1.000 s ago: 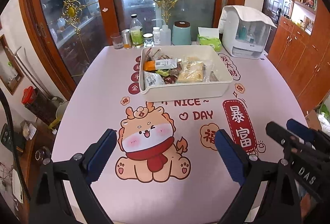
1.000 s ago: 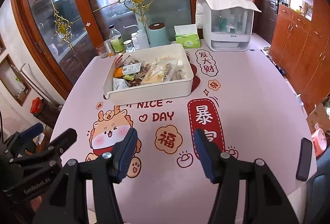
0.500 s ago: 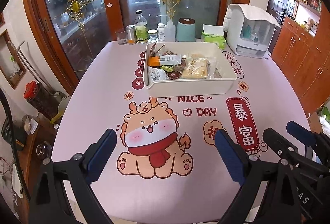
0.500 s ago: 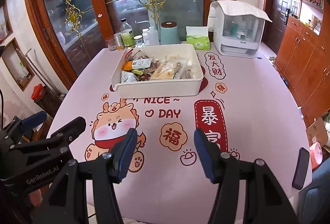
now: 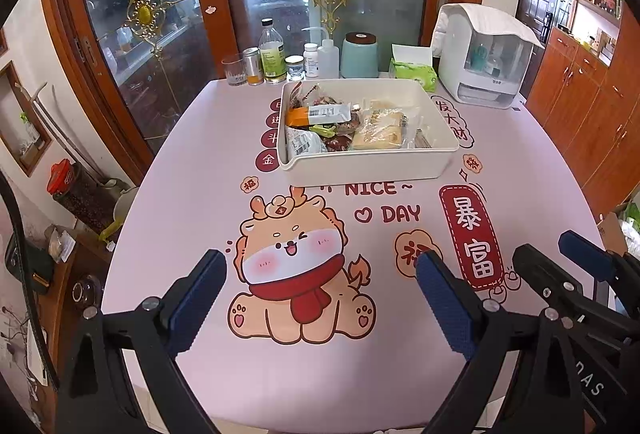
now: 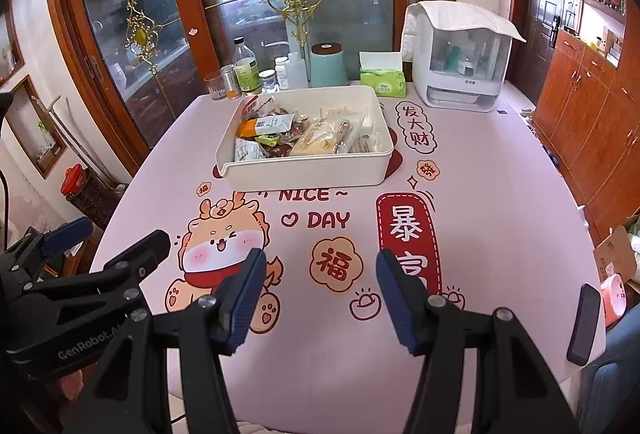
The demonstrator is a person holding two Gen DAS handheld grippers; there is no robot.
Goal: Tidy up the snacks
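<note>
A white rectangular bin (image 5: 368, 166) stands on the far half of the pink table, also in the right wrist view (image 6: 308, 170). It holds several wrapped snacks: an orange and white packet (image 5: 316, 113), a pale bread pack (image 5: 378, 132) and dark red wrappers. My left gripper (image 5: 320, 298) is open and empty above the near table edge over the cartoon dragon print. My right gripper (image 6: 320, 290) is open and empty beside it, and shows at the right of the left wrist view (image 5: 560, 266).
Bottles, jars and a glass (image 5: 276, 62) line the far table edge, with a teal canister (image 5: 359, 55), a green tissue pack (image 5: 412, 72) and a white appliance (image 5: 484, 58). A black phone (image 6: 584, 318) lies at the right table edge. Wooden cabinets stand at right.
Both grippers have drawn back and risen slightly, so the bin sits a little farther up in both views. Both stay open and empty.
</note>
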